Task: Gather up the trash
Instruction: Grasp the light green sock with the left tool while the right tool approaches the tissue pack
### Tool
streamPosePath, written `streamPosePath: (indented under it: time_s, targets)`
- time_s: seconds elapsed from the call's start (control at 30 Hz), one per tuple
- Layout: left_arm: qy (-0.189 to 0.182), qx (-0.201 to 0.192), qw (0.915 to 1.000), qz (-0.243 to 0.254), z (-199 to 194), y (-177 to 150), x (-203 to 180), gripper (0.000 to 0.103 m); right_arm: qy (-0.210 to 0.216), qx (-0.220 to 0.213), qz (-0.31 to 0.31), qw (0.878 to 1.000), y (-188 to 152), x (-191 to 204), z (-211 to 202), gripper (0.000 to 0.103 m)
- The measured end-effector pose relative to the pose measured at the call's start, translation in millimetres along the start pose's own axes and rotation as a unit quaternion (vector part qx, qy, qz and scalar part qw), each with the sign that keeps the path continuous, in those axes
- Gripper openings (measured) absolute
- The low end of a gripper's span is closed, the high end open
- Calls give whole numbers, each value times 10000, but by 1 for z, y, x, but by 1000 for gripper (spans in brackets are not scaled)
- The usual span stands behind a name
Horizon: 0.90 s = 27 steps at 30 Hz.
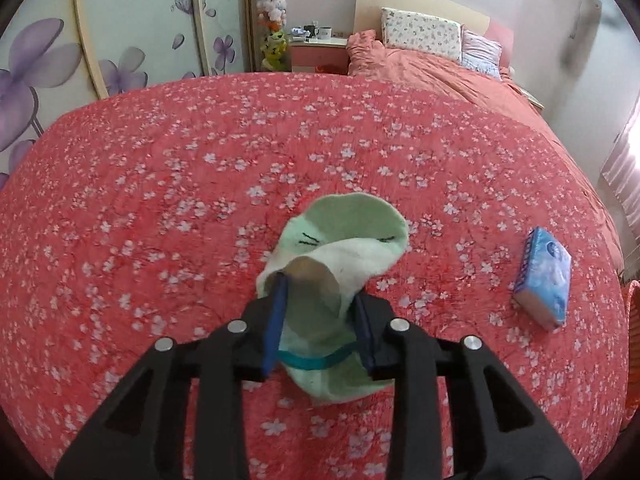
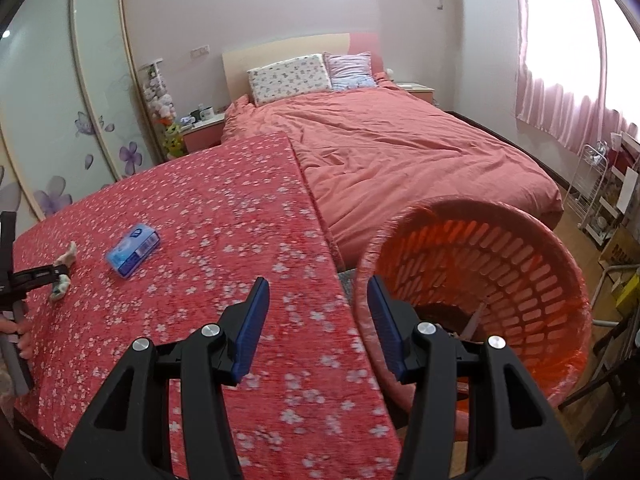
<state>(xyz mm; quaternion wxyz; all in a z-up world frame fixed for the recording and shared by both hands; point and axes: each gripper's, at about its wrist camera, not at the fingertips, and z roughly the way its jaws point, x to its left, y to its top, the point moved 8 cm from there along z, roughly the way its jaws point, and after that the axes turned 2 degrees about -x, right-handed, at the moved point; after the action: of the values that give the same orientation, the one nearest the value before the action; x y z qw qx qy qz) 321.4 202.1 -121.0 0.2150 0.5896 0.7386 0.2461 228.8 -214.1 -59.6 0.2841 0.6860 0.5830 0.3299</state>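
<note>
A pale green sock (image 1: 352,248) with stitched eyes lies slack and blurred between the blue pads of my left gripper (image 1: 320,288), over the red flowered tablecloth (image 1: 200,160). The left pad's tip pokes into the sock's cuff, and the jaws stand apart without pinching it. The right wrist view shows the same sock (image 2: 66,264) at my left gripper (image 2: 36,276), far left. A blue tissue pack (image 1: 548,276) lies to the right on the cloth. My right gripper (image 2: 318,282) is open and empty above the table's right edge, beside the rim of an orange slotted basket (image 2: 520,248).
Behind the table is a bed (image 2: 400,148) with a salmon quilt and two pillows. A floral wardrobe (image 1: 48,80) stands on the left and a pink nightstand (image 1: 316,54) at the back. A white wire rack (image 2: 600,184) and boxes stand at the right. A person's hand (image 2: 24,340) holds the left gripper.
</note>
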Motion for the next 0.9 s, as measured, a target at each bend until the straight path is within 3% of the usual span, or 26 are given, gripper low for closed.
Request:
streamPosePath:
  time_s: [0.17, 0.3, 0.73, 0.9]
  targets:
    - [184, -174, 9994, 244, 4, 1, -4, 33, 159, 26, -140, 9998, 4, 25, 3, 52]
    - [116, -176, 9996, 170, 4, -1, -4, 33, 278, 77, -305, 9991, 4, 54, 11, 57]
    - [32, -166, 9998, 110, 5, -1, 0, 36, 745, 644, -96, 9951, -11, 168, 70, 57]
    - [-71, -164, 9998, 91, 6, -2, -1, 39, 678, 865, -181, 9938, -14, 193, 88, 57]
